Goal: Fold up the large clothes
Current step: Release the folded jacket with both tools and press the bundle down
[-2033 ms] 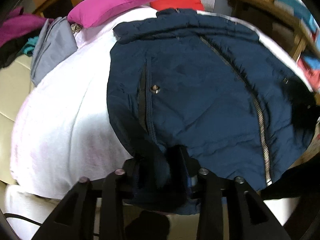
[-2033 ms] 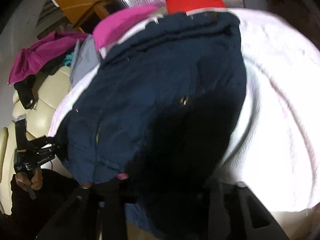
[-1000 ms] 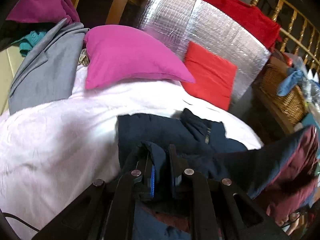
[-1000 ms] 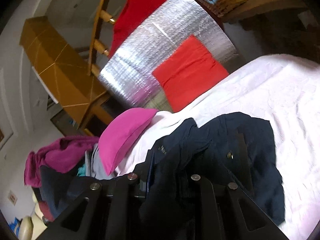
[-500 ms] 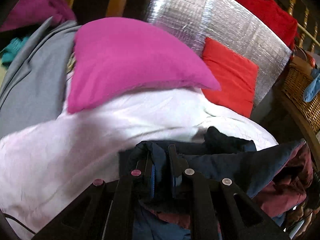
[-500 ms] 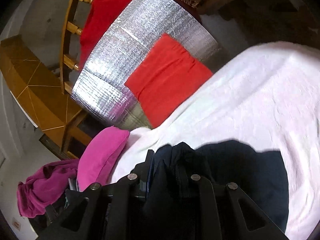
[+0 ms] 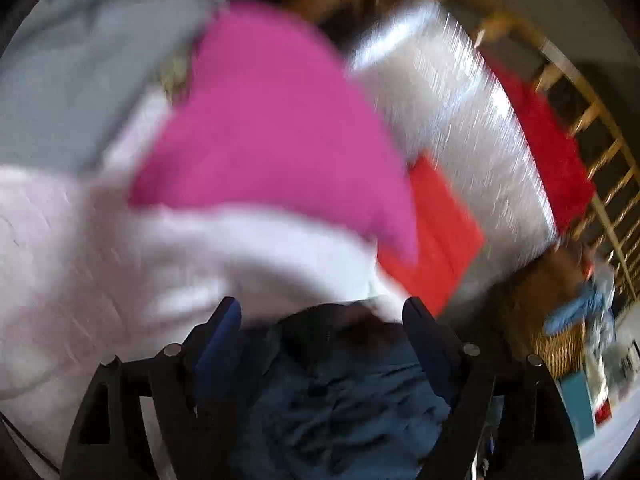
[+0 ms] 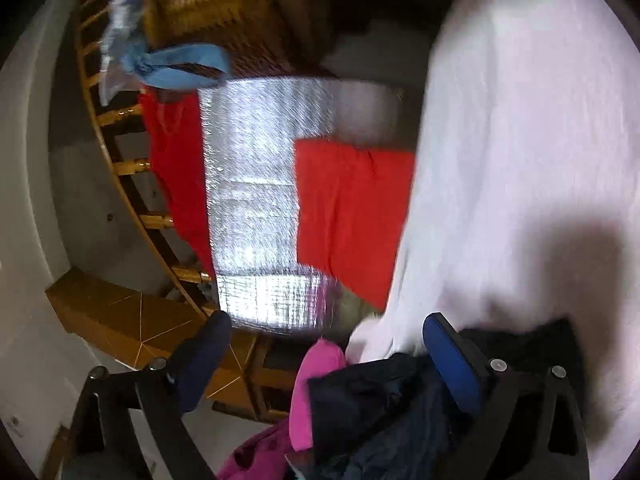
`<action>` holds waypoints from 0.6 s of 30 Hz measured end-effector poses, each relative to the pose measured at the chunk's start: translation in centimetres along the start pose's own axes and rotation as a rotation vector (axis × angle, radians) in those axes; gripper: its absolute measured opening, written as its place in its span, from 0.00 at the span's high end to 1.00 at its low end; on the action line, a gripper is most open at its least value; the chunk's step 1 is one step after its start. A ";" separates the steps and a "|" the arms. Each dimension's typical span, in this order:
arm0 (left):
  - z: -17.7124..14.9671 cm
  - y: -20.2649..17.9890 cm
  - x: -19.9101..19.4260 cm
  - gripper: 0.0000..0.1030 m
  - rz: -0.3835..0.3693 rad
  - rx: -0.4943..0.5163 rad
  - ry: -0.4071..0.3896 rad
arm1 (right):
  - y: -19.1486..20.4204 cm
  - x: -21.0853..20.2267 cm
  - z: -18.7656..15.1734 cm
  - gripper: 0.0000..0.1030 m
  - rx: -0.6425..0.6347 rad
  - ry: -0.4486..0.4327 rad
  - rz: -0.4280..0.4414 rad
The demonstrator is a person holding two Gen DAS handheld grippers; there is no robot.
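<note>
Jaws on both our left gripper (image 7: pixel 320 316) and right gripper (image 8: pixel 326 328) have just been opening, releasing the navy padded jacket (image 7: pixel 344 392), which lies folded near the white-covered bed's (image 7: pixel 80 260) head edge, between them, unpinched.

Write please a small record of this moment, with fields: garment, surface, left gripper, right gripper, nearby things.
garment: navy jacket, bunched, lying on the white cover
surface: white bed cover
left gripper: jaws have just been opening; jacket lies between them, pads not pressing on it
right gripper: jaws have just been opening, wide apart; jacket beneath, not gripped
nearby things: pink pillow, red cushion, silver foil panel, wicker basket
</note>
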State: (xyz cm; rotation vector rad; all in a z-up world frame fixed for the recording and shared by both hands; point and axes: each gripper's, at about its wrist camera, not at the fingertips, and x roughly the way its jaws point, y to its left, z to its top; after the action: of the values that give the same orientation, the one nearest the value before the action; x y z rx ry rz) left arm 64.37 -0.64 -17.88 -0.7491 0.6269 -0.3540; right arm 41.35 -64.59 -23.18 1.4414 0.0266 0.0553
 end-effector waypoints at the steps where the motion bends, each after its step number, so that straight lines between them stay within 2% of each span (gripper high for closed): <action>1: 0.1 -0.5 -1.1 0.19 -0.025 -0.005 -0.028 | 0.6 -0.3 -0.1 0.05 -0.015 0.000 0.006; 3: 0.1 -1.6 -2.4 0.18 -0.021 0.005 -0.034 | 2.2 -0.7 -0.8 0.05 -0.048 0.014 -0.007; 5: -0.4 -2.7 -3.1 0.18 0.045 0.033 0.004 | 3.6 -0.8 -1.9 0.05 -0.089 0.050 -0.043; 7: -1.2 -3.4 -3.9 0.18 0.075 0.063 0.040 | 5.0 -1.4 -3.2 0.05 -0.153 0.077 -0.101; 9: -2.1 -3.7 -4.9 0.18 0.152 0.088 0.066 | 6.3 -2.4 -4.6 0.05 -0.228 0.087 -0.185; 10: -2.9 -3.7 -5.9 0.18 0.185 0.089 0.075 | 6.5 -3.3 -5.4 0.05 -0.250 0.098 -0.193; 14: -6.3 -2.7 -9.0 0.18 0.263 0.083 0.090 | 5.3 -7.1 -8.0 0.05 -0.219 0.146 -0.194; 18: -10.7 -0.8 -10.9 0.18 0.376 0.044 0.175 | 2.9 -10.1 -11.0 0.05 -0.108 0.204 -0.217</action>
State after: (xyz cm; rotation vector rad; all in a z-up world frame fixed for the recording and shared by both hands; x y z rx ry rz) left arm 49.12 -1.24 -19.03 -0.5467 0.9050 -0.0862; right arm 30.61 -53.84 -21.84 1.3127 0.3426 0.0250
